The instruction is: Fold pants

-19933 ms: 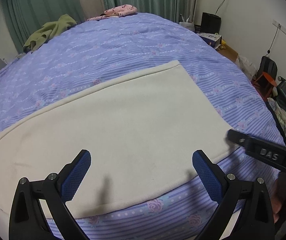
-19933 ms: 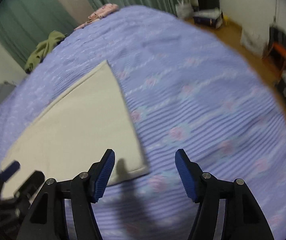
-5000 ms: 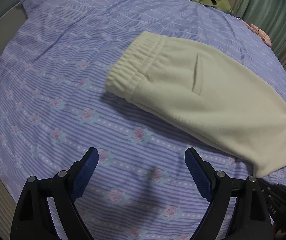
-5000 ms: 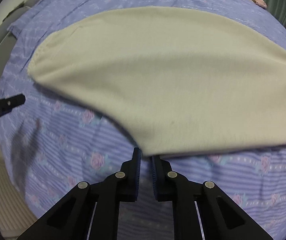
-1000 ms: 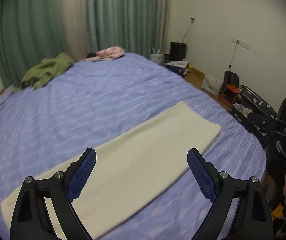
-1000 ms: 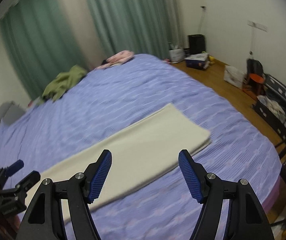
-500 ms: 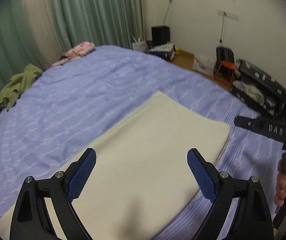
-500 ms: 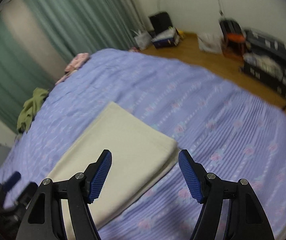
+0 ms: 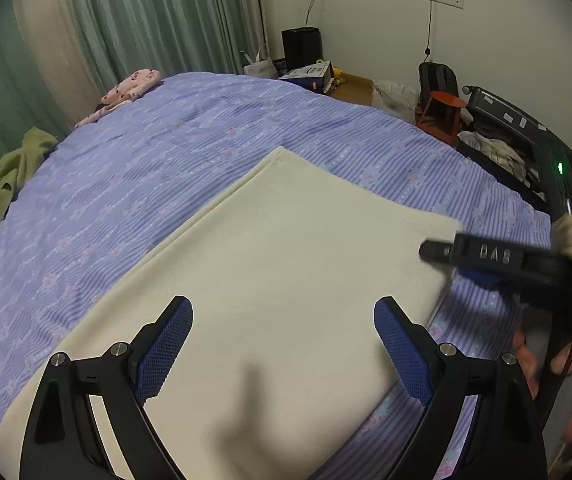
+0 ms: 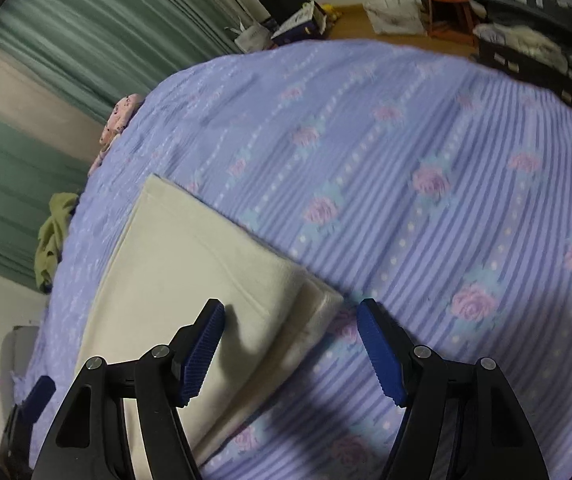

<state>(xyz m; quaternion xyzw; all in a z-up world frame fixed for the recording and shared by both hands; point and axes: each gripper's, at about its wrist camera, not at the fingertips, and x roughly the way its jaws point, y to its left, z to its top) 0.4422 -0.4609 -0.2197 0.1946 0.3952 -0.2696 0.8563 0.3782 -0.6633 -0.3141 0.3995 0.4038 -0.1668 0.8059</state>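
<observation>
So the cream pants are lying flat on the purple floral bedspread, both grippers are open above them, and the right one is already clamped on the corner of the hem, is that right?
Not quite. The right gripper is not clamped on anything: the right wrist view shows its jaws wide apart, straddling the corner of the cream pants. The rest holds: the pants lie flat on the purple floral bedspread, and the left gripper is open above them.

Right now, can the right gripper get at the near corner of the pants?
Probably yes: the right gripper is open, the folded pants corner lies between its fingers, nothing blocking.
</observation>
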